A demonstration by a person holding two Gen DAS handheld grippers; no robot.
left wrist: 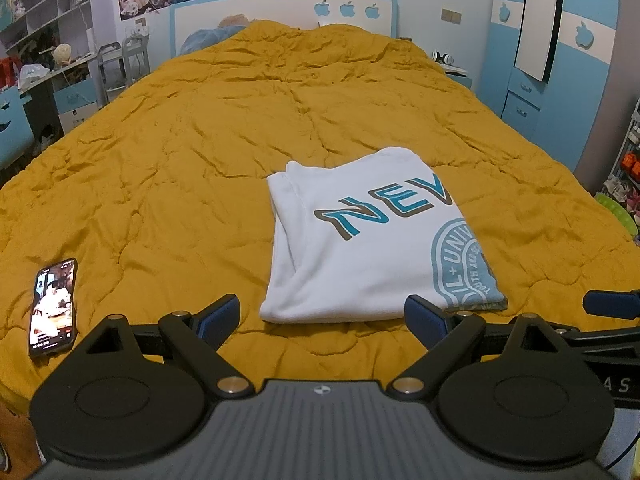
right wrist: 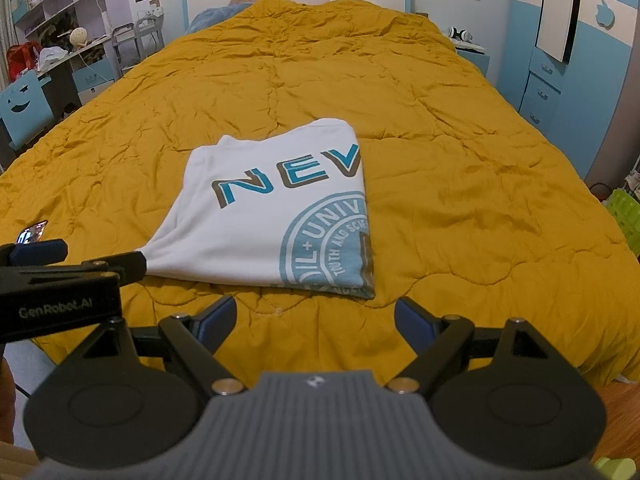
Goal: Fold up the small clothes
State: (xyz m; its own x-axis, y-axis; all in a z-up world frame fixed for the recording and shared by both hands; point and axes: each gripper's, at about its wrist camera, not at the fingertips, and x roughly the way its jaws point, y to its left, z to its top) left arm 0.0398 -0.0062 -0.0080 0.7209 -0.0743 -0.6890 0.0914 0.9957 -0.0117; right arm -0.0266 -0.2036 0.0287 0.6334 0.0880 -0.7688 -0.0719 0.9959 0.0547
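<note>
A white T-shirt [left wrist: 360, 248] with blue "NEV" lettering and a round blue print lies folded into a rectangle on the yellow quilt; it also shows in the right wrist view [right wrist: 272, 216]. My left gripper [left wrist: 322, 320] is open and empty, just short of the shirt's near edge. My right gripper [right wrist: 316, 320] is open and empty, a little short of the shirt's near right corner. The left gripper's fingers [right wrist: 44, 252] show at the left of the right wrist view, beside the shirt's near left corner.
The yellow quilt [left wrist: 200, 140] covers the whole bed. A phone [left wrist: 54, 308] with a lit screen lies on the quilt at the near left. A desk and shelves [left wrist: 44, 52] stand left, blue drawers [left wrist: 524, 100] right.
</note>
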